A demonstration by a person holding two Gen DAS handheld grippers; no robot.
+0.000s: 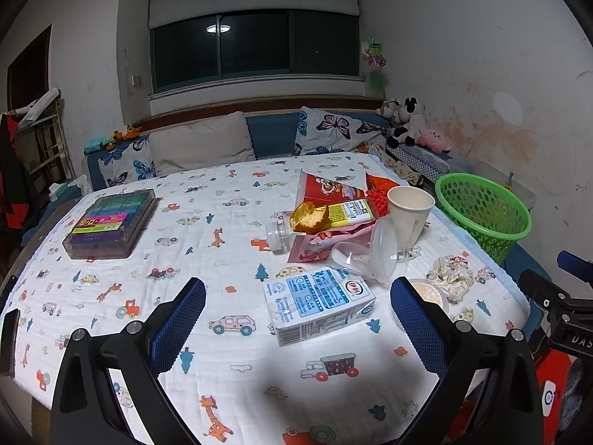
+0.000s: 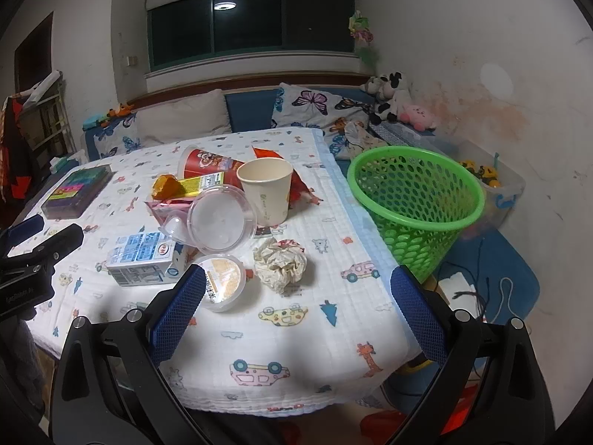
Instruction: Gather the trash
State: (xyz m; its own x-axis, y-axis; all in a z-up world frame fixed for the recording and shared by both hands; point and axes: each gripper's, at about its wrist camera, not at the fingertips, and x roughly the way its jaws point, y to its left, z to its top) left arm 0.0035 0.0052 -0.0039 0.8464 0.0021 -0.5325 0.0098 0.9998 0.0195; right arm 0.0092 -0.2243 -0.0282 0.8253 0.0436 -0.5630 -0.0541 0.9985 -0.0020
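Note:
Trash lies on the cartoon-print tablecloth [image 1: 229, 230]: a blue-white milk carton [image 1: 318, 306] [image 2: 142, 257], a crumpled paper ball [image 2: 280, 264] [image 1: 453, 274], a small lidded cup [image 2: 222, 282], a clear plastic lid [image 2: 222, 218] [image 1: 383, 248], a paper cup [image 2: 267, 191] [image 1: 409, 211], red snack wrappers [image 1: 330, 185] and a yellow wrapper [image 1: 333, 215]. A green basket [image 2: 415, 200] [image 1: 485, 211] stands at the table's right edge. My left gripper [image 1: 298, 328] is open above the table, just short of the carton. My right gripper [image 2: 296, 315] is open, just short of the paper ball.
A colourful box [image 1: 113, 224] [image 2: 76, 194] lies at the table's left. A sofa with butterfly pillows [image 1: 330, 129] and plush toys [image 1: 404, 118] runs behind the table. A clear bin [image 2: 496, 189] and cables [image 2: 478, 293] lie on the floor at right.

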